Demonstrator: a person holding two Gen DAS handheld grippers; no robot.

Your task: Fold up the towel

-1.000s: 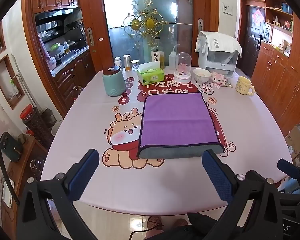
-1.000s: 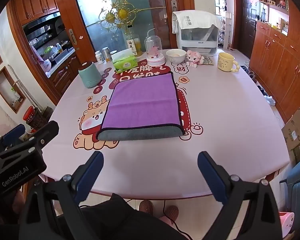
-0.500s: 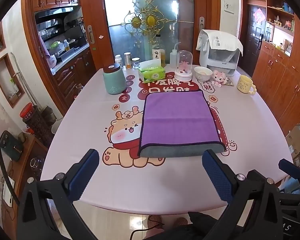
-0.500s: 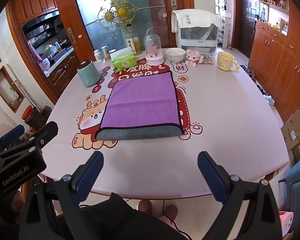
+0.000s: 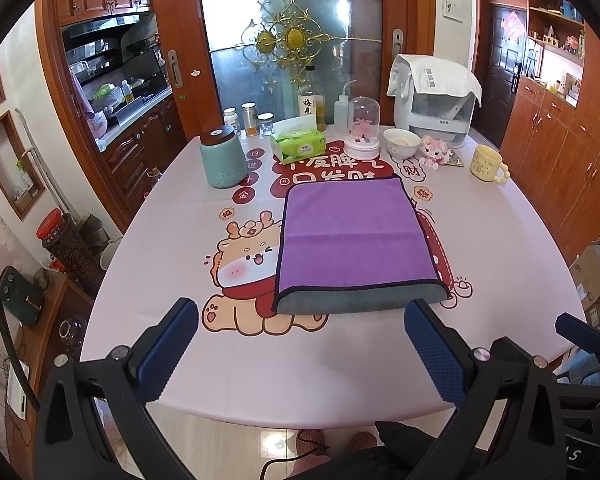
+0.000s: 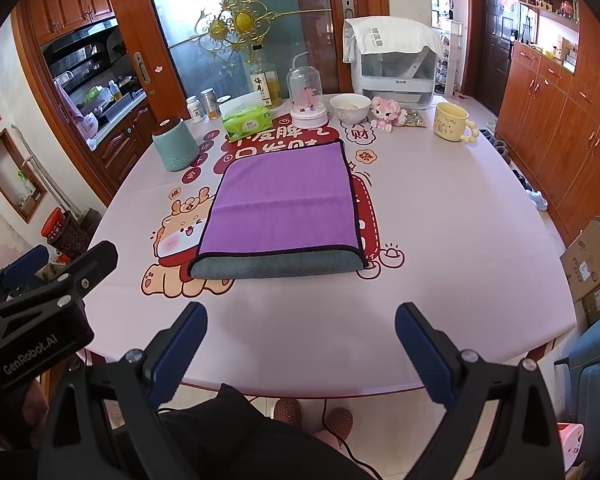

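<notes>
A purple towel (image 5: 352, 232) with a grey underside lies folded flat in the middle of the pink table (image 5: 172, 248); its grey fold edge faces me. It also shows in the right wrist view (image 6: 284, 204). My left gripper (image 5: 300, 344) is open and empty, held above the table's near edge, short of the towel. My right gripper (image 6: 300, 344) is open and empty, also back near the table's front edge. The left gripper's body (image 6: 40, 320) shows at the left of the right wrist view.
At the table's far side stand a teal canister (image 5: 222, 158), a green tissue box (image 5: 298, 144), a glass dome (image 5: 362, 128), a white bowl (image 5: 400, 142), a pink toy (image 5: 434, 150), a yellow mug (image 5: 488, 164) and a covered white appliance (image 5: 432, 104). Wooden cabinets line both sides.
Both grippers have drifted slightly, so the towel sits a little differently in view. The towel itself has not moved and both grippers stay open.
</notes>
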